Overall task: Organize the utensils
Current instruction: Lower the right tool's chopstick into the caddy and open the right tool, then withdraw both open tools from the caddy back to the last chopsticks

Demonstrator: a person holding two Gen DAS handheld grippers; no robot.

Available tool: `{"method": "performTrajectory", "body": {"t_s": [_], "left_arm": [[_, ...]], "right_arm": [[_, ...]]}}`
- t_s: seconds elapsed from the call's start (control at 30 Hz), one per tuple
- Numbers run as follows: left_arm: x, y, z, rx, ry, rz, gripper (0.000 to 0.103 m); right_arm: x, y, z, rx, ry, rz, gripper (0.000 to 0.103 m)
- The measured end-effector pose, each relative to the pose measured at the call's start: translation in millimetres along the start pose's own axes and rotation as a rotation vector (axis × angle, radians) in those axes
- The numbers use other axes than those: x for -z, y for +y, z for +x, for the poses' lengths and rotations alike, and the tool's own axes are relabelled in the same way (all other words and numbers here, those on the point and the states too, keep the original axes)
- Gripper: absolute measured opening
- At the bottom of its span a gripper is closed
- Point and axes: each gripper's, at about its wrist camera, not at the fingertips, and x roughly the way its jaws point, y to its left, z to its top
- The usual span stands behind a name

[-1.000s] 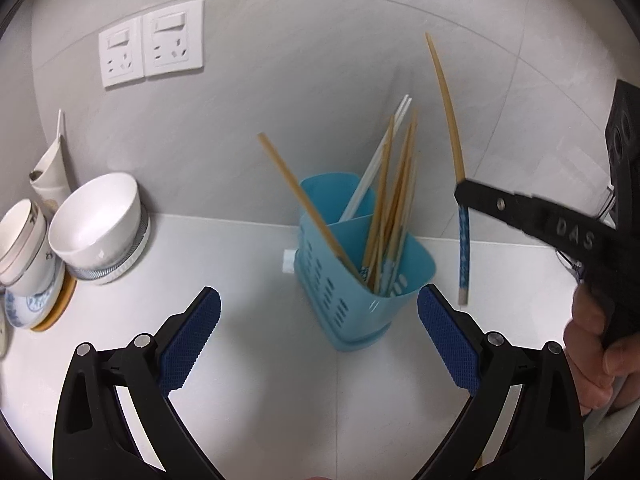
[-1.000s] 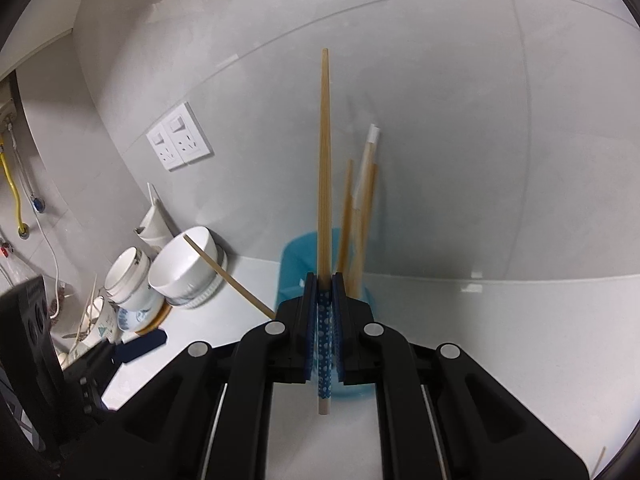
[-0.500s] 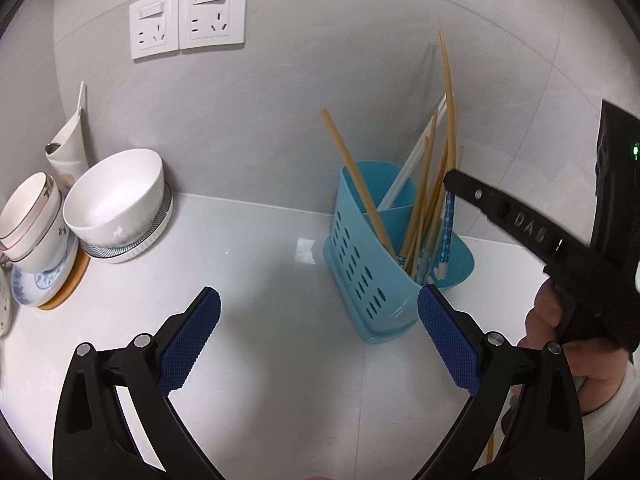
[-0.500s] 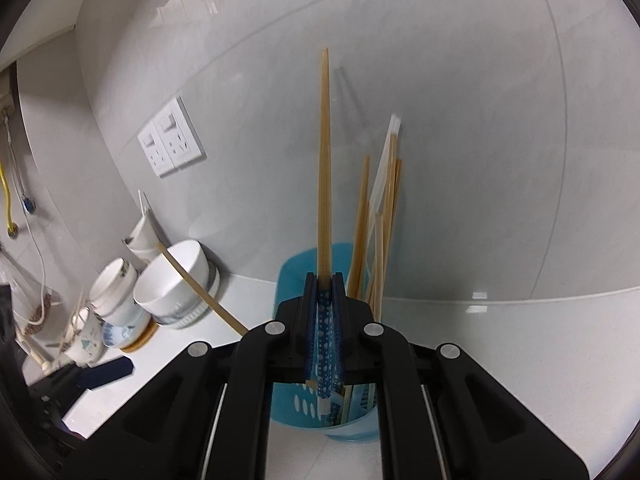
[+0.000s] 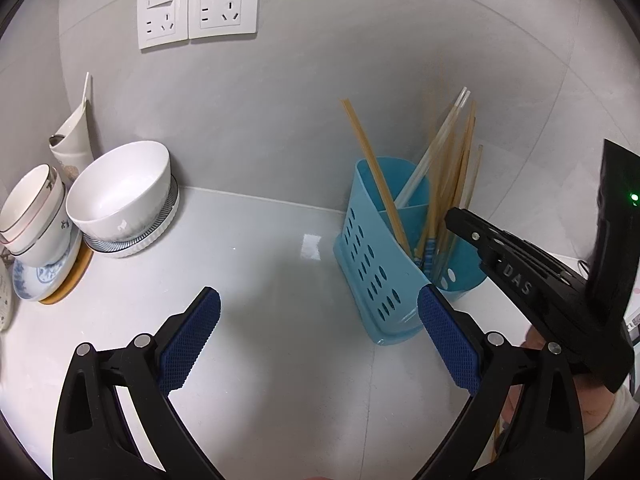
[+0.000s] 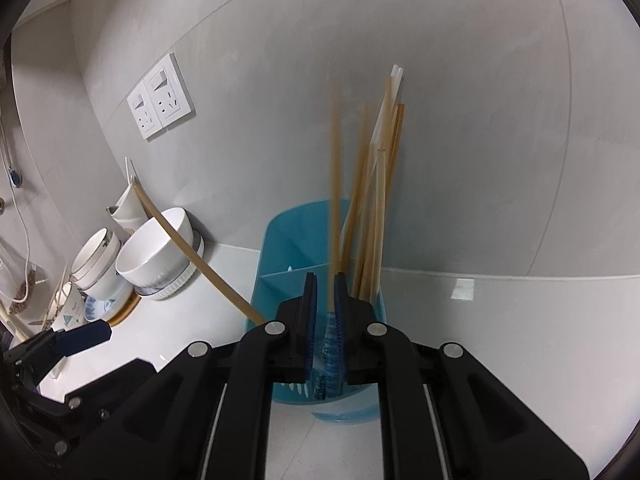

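Blue plastic makes up the utensil holder (image 6: 320, 384), which stands on the white worktop (image 5: 260, 280) directly under the tip of the right tool (image 6: 325, 312). That tool's jaws are opening: a narrow gap shows between its blue pads, and a bamboo chopstick (image 6: 335, 184), blurred along its length, stands upright in the gap with its patterned lower end already down inside the holder; the pads do not appear to press on it. Just beyond the right tool's tip, more chopsticks (image 6: 380, 200), bamboo and white, lean together in the holder's far compartment, and one bamboo stick (image 6: 192, 256) slants out to the left of the tool, over the holder's near rim. The left tool (image 5: 320, 340) hovers above bare worktop with its jaws spread wide and nothing between them; the holder sits just ahead of its right pad. Far to the left of both tools, a white bowl (image 5: 120, 196) rests on a ribbed plate beside stacked cups (image 5: 32, 216), close to the grey wall. Two wall sockets (image 5: 198, 10) are mounted high above them.
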Motion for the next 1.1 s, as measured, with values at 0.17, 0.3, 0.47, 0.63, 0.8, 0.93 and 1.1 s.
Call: {"method": "performTrajectory", "body": {"t_s": [0.17,0.3,0.47,0.63,0.8,0.93,1.1], "left_arm": [[-1,2,0,0.002,0.001,-0.014,0.097],[-1,1,-1,0.001,0.0,-0.017,0.097],[-1,-2,-2,0.001,0.0,-0.016,0.097],[-1,-11,-5,0.018,-0.001,-0.007,0.097],[7,-23,-9,0.034,0.016,0.006,0.097],[17,-30,-13,0.048,0.038,0.015,0.097],[34,-48,-18,0.069,0.083,0.048,0.097]], "right_arm": [[-6,6,-20,0.06,-0.007,-0.049,0.046],[-11,2,-33,0.103,-0.001,-0.066,0.068],[-9,-6,-49,0.141,0.024,-0.084,0.088],[0,-13,-64,0.132,0.055,-0.102,0.095],[13,-23,-81,0.178,0.083,-0.108,0.095],[27,-36,-96,0.216,0.104,-0.09,0.095],[51,-54,-121,0.276,0.133,-0.075,0.095]]}}
